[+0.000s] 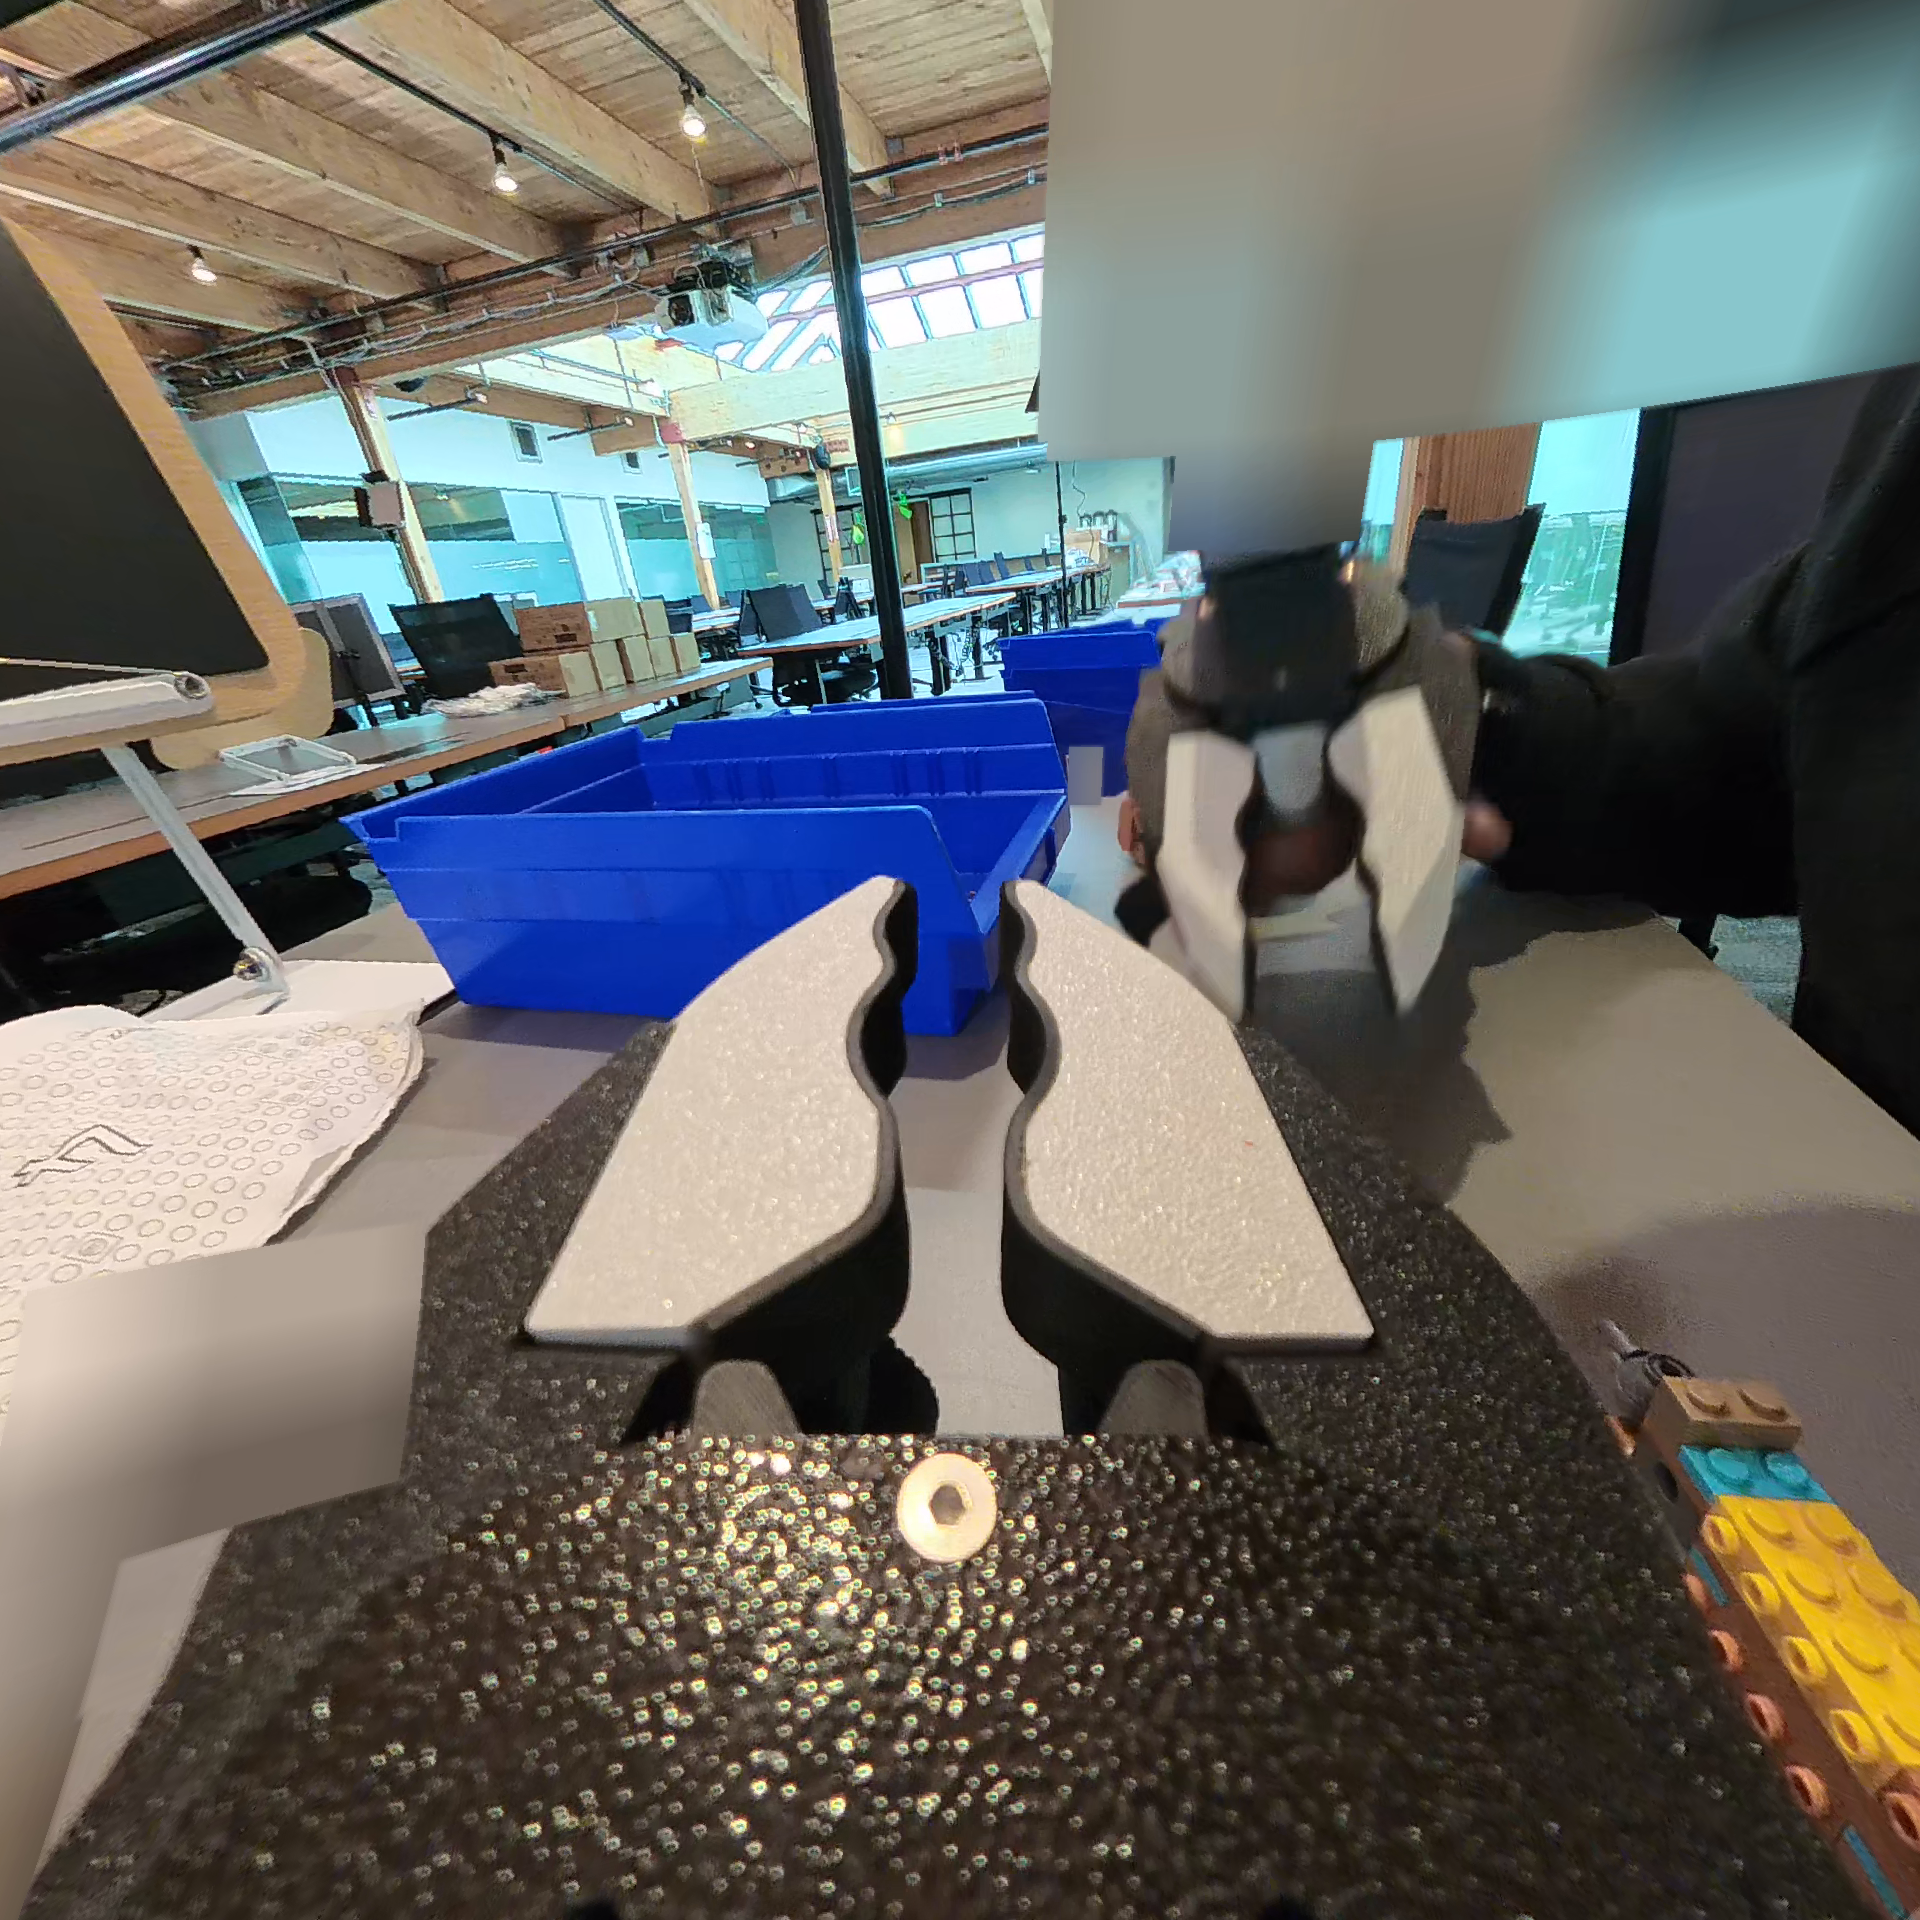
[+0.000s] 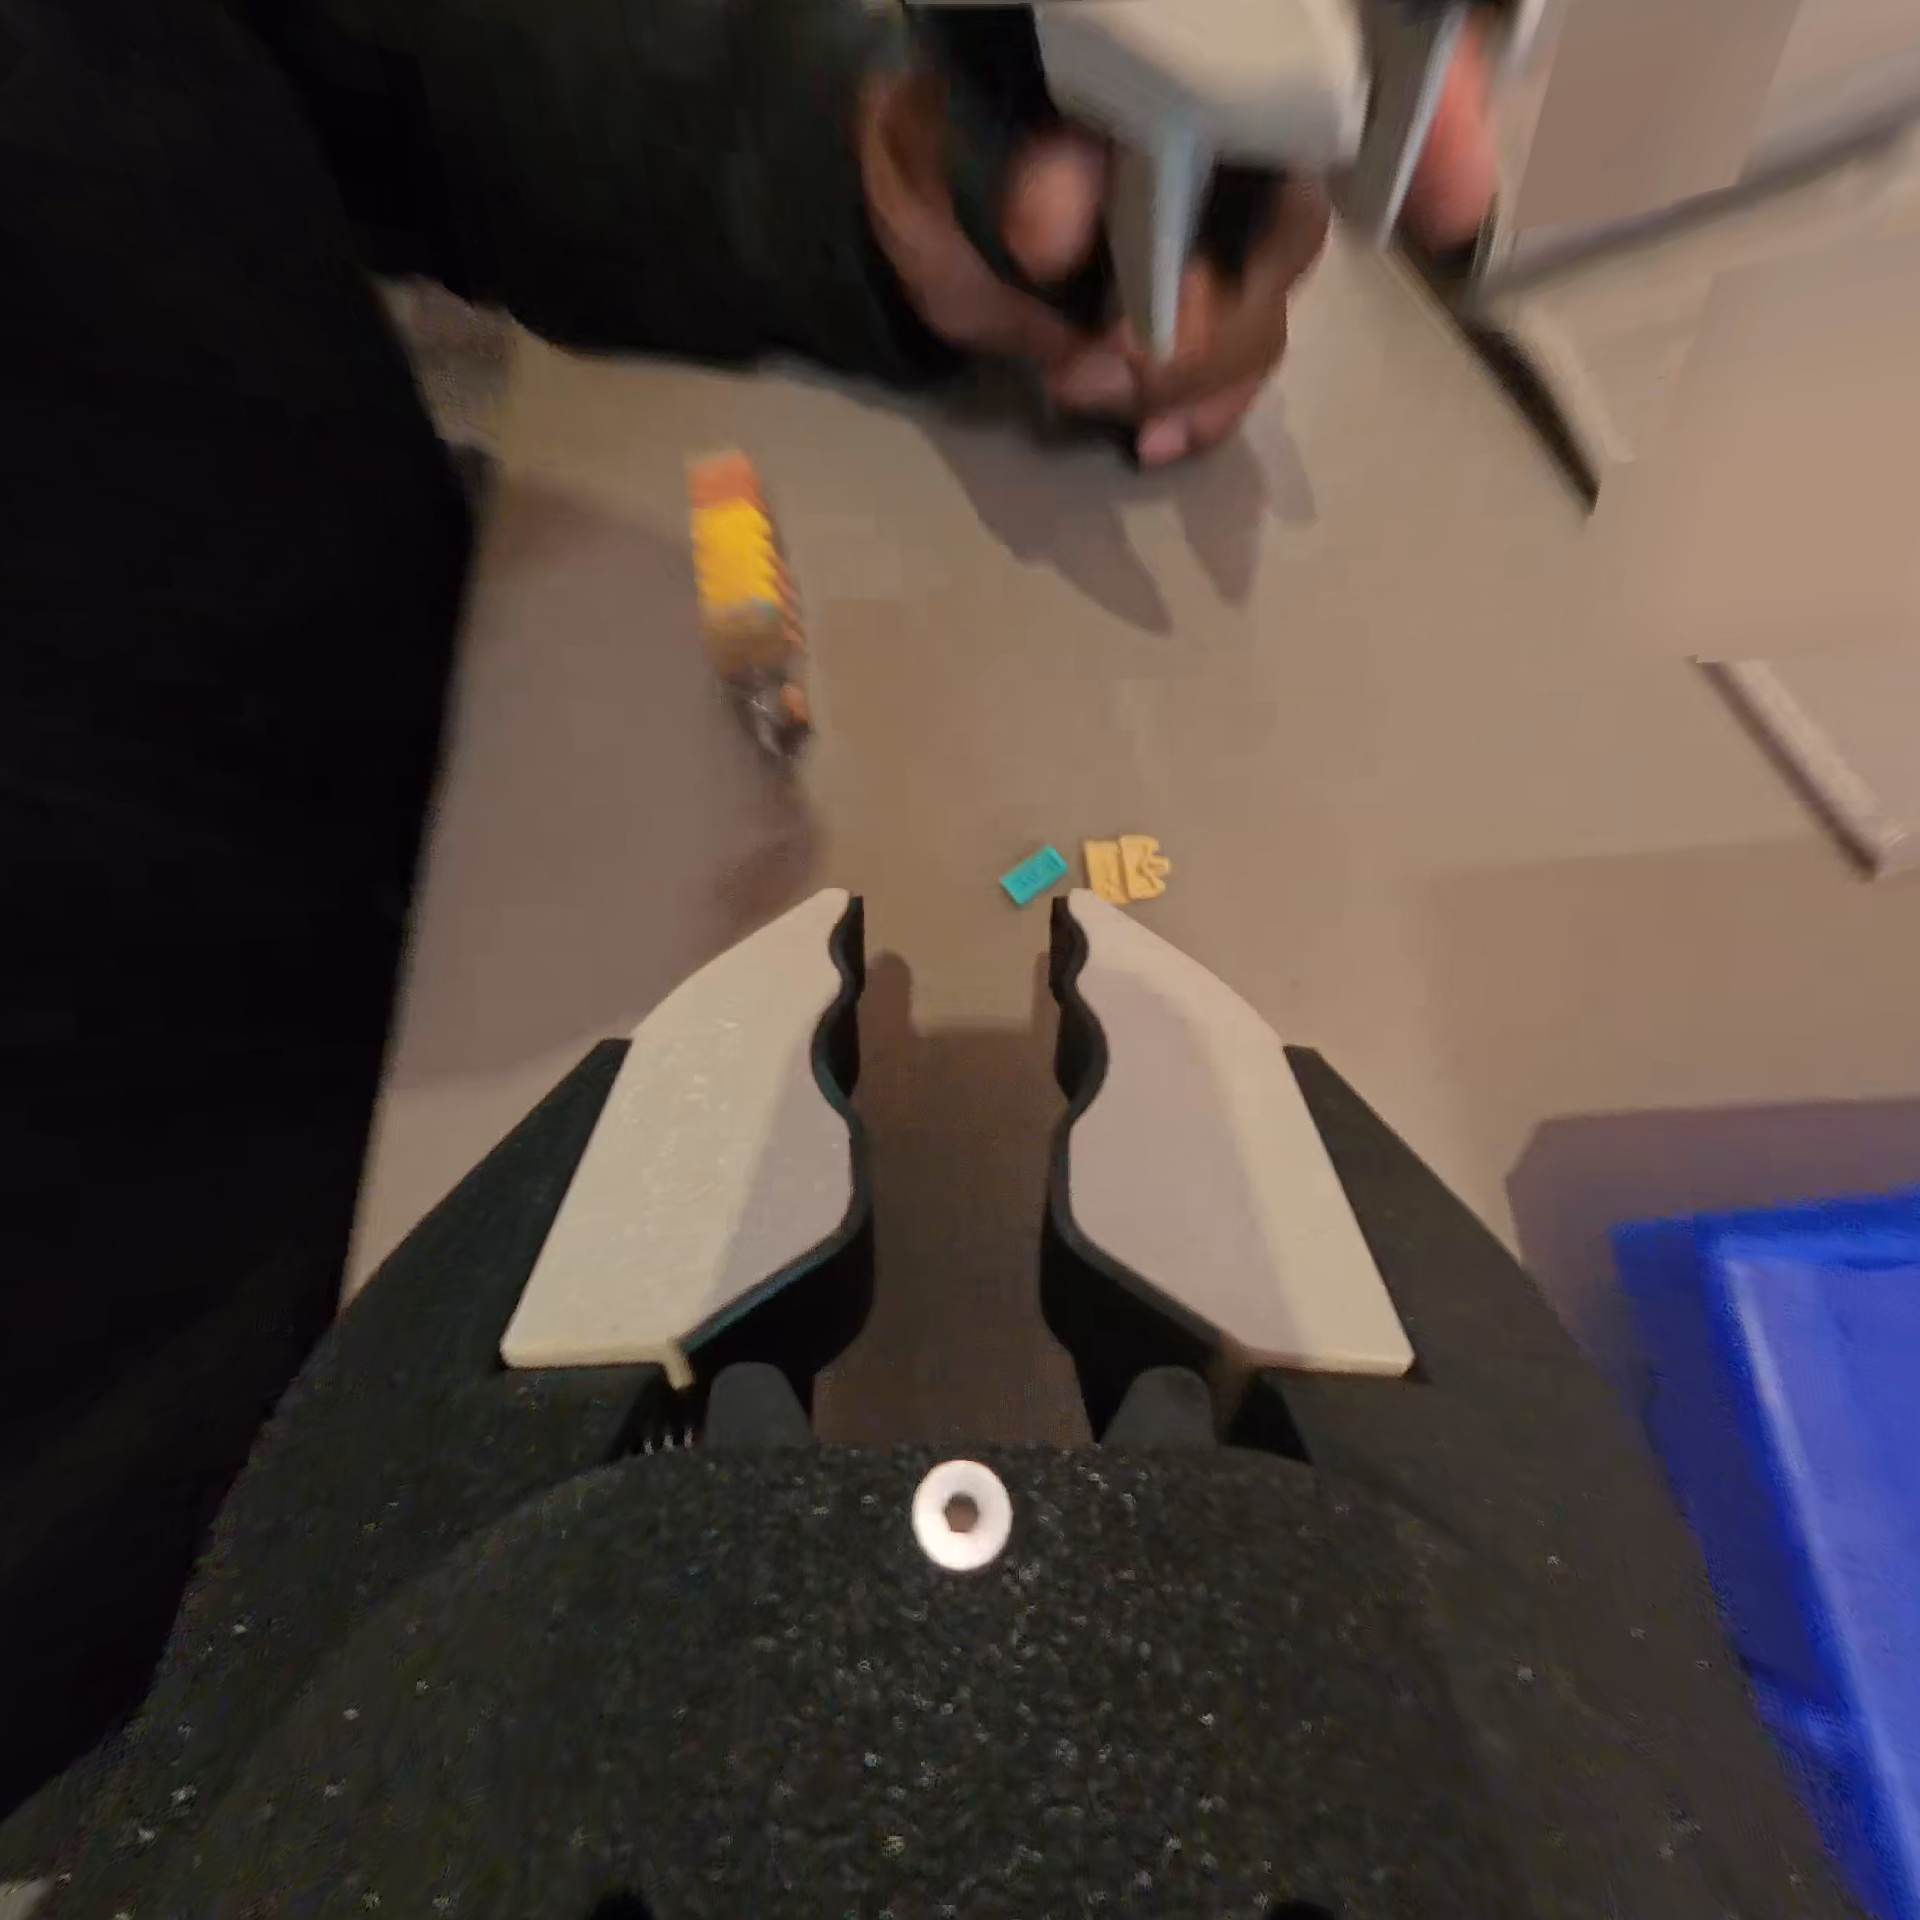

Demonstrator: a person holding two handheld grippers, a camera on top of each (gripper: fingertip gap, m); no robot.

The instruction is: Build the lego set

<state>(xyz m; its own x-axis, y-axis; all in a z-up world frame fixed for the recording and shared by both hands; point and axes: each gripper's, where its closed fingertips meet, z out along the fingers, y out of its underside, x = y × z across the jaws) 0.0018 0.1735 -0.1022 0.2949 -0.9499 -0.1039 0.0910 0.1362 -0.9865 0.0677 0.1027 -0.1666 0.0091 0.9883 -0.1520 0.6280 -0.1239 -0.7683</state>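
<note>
We held the left tongs level over the tabletop, slightly parted and empty. The right tongs pointed down, wider apart, empty. The lego build lay at their eleven o'clock, the loose pieces just ahead.

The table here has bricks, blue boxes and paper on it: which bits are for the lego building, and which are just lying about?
For the build:
- part-built model, yellow, brown and teal
- loose teal piece
- loose tan piece
- left gripper and right gripper, both open and empty

Just lying about:
- blue bins
- patterned paper
- monitor stand
</note>
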